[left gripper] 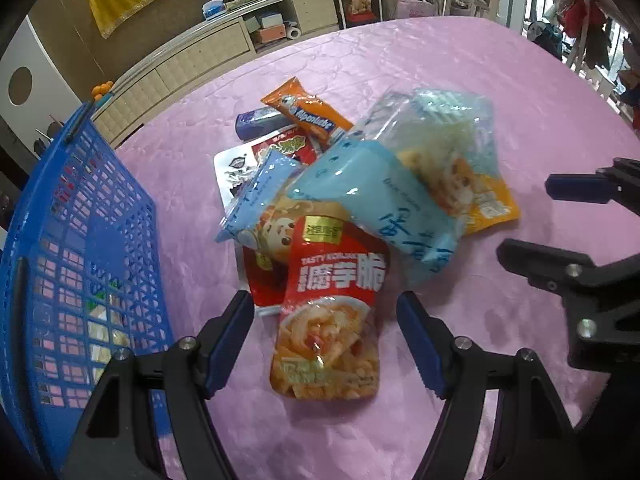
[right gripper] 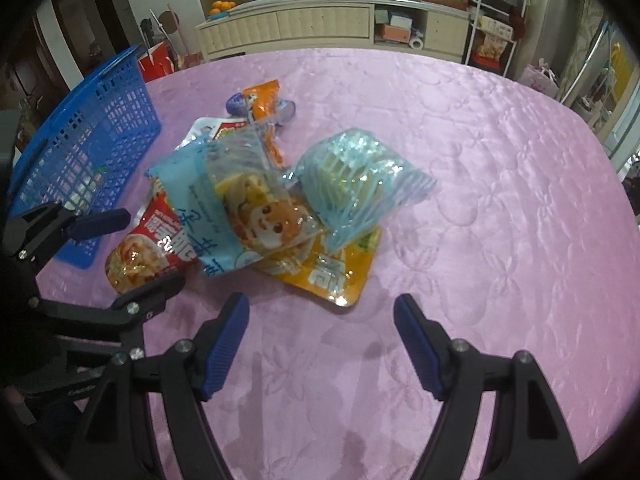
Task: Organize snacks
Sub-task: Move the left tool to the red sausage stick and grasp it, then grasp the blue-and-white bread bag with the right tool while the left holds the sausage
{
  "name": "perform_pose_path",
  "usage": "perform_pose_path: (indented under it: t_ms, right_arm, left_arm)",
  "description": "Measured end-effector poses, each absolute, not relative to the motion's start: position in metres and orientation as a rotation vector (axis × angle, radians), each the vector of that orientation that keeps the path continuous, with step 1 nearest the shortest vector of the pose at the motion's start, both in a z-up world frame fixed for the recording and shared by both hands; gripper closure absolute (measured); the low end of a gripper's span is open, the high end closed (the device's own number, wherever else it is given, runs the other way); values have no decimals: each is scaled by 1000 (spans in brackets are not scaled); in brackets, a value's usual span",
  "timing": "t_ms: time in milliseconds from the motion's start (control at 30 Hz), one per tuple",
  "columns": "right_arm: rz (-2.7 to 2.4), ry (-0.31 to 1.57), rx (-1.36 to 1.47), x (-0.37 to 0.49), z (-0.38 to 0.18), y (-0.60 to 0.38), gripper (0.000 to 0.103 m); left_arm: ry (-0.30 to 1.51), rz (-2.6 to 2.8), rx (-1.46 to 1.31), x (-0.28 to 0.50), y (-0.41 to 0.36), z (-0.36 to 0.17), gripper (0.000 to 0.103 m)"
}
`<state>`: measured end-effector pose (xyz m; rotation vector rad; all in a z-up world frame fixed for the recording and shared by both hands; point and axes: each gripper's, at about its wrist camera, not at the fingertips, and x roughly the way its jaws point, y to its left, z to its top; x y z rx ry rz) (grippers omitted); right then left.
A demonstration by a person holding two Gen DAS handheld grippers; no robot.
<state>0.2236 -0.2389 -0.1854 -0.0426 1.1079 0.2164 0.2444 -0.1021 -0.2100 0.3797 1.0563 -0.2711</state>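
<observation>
A pile of snack packets lies on the pink tablecloth (left gripper: 460, 92). Nearest my left gripper (left gripper: 326, 310) is a red konjac packet (left gripper: 332, 300), its lower half between the open fingers. Light blue bags (left gripper: 384, 196) lie over a yellow packet (left gripper: 484, 196). An orange Alpenliebe packet (left gripper: 304, 110) and a purple tube (left gripper: 258, 120) sit at the back. My right gripper (right gripper: 322, 316) is open and empty, just short of the yellow packet (right gripper: 324, 276) and the clear blue bag (right gripper: 360, 184). The blue basket (left gripper: 80, 248) stands left, also in the right wrist view (right gripper: 88, 152).
My right gripper shows at the right edge of the left wrist view (left gripper: 560, 220); my left gripper shows at the left of the right wrist view (right gripper: 132, 248). A cream cabinet (right gripper: 304, 24) stands beyond the table's far edge. Something pale lies inside the basket.
</observation>
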Motion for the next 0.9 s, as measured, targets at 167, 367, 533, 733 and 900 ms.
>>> perform_pose_path:
  t_ms: [167, 367, 533, 733, 900]
  right_arm:
    - [213, 1112, -35, 224, -188, -240, 24]
    - [207, 1120, -30, 222, -188, -243, 24]
    - [232, 1108, -26, 217, -182, -244, 24]
    - [277, 1097, -2, 222, -171, -240, 24]
    - [317, 1106, 52, 231, -163, -231, 24]
  left_arm:
    - [1065, -277, 395, 249, -104, -221, 34]
    - [1107, -345, 292, 247, -101, -223, 81]
    - [1059, -321, 301, 235, -101, -211, 89]
    - [983, -292, 245, 215, -88, -178, 89]
    - [942, -258, 225, 205, -76, -158, 89]
